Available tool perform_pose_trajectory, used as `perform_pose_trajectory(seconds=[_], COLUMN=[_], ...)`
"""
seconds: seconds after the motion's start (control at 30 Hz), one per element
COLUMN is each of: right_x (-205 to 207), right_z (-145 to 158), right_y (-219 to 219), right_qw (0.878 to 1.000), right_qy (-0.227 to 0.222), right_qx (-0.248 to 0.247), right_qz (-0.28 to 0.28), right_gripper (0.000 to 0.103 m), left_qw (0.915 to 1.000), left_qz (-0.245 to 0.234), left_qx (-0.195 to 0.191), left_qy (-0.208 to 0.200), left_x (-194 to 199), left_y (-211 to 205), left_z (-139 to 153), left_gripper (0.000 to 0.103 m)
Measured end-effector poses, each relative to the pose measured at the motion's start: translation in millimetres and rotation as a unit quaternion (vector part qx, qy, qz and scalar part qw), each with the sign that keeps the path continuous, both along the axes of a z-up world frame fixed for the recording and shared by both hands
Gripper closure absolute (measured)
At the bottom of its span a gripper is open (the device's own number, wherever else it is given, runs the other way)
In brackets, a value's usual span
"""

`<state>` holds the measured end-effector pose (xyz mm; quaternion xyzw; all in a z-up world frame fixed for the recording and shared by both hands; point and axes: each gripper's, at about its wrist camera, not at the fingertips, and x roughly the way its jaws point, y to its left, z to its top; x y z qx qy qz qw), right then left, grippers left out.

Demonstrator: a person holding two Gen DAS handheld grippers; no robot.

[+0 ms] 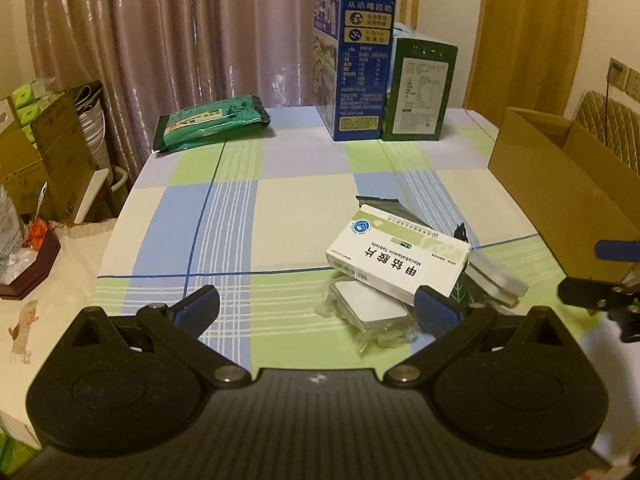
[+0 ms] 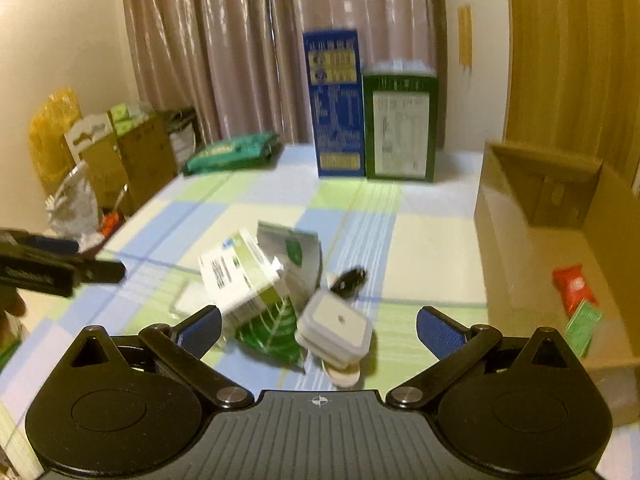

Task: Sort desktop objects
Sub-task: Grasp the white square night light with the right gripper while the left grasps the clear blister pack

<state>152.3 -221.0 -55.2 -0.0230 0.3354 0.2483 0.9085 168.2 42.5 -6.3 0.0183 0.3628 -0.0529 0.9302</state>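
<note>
— Cardboard first: what's in the open brown cardboard box point(image 2: 532, 216) at my three o'clock?

— From the right wrist view I see a small red sachet point(image 2: 573, 286) and a flat green packet point(image 2: 583, 326) lying on its floor, near the close wall. Nothing else shows inside.

— And the pile I'm sorting?

— On the checked green-and-blue tablecloth point(image 1: 280, 208), dead ahead at twelve o'clock of my right gripper point(image 2: 318, 330), whose blue-padded fingers stand wide apart, holding nothing. Closest to it is a small rounded white plastic case point(image 2: 334, 330), lying just inside the finger gap. Beside it, at eleven o'clock, a white-and-green cardboard medicine carton point(image 2: 240, 276) leans on a green leaf-printed foil pouch point(image 2: 276, 334).

— Which hand is nearer?

— I judge the right one for the case. My left gripper point(image 1: 318, 312), also spread open and empty, has the carton at about one o'clock, its long axis running from eleven toward four o'clock, resting over a clear-wrapped white square packet point(image 1: 370, 314).

— So?

— The box sits on the right side too, so the right hand has the short carry.
</note>
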Motion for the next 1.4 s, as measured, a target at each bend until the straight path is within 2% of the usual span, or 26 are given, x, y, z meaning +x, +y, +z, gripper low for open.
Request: perform_pose_trajectory(seconds=[0.27, 0.43, 0.6, 0.9, 1.1, 1.4], right_x=[29.7, 40.3, 52.6, 74.1, 87.7, 94.0], right_z=[-20.4, -26.9, -33.4, -48.4, -58.5, -62.5], right_y=[4.5, 11.5, 11.9, 11.3, 1.7, 1.6], right_qw=[0.999, 0.999, 0.998, 0.994, 0.985, 0.983], right_qy=[0.043, 0.047, 0.065, 0.103, 0.152, 0.164], right_qx=[0.017, 0.010, 0.021, 0.030, 0.072, 0.063], right_qz=[-0.007, -0.006, -0.010, -0.024, -0.041, -0.051], right_gripper=[0.002, 0.004, 0.011, 0.016, 0.023, 0.037], left_qw=[0.9996, 0.9994, 0.9991, 0.9983, 0.9980, 0.9982], left_qz=[-0.011, -0.012, -0.015, -0.036, -0.040, -0.044], left_qx=[0.012, 0.016, 0.017, 0.025, 0.032, 0.027], left_qy=[0.021, 0.030, 0.037, 0.040, 0.036, 0.033], left_x=[13.1, 18.0, 24.5, 31.5, 36.0, 41.5], left_y=[-6.8, -7.5, -11.1, -27.2, -35.2, -43.2], left_z=[-21.8, -31.8, -41.4, -59.2, -67.8, -75.8], left_gripper=[0.001, 0.001, 0.001, 0.001, 0.001, 0.002])
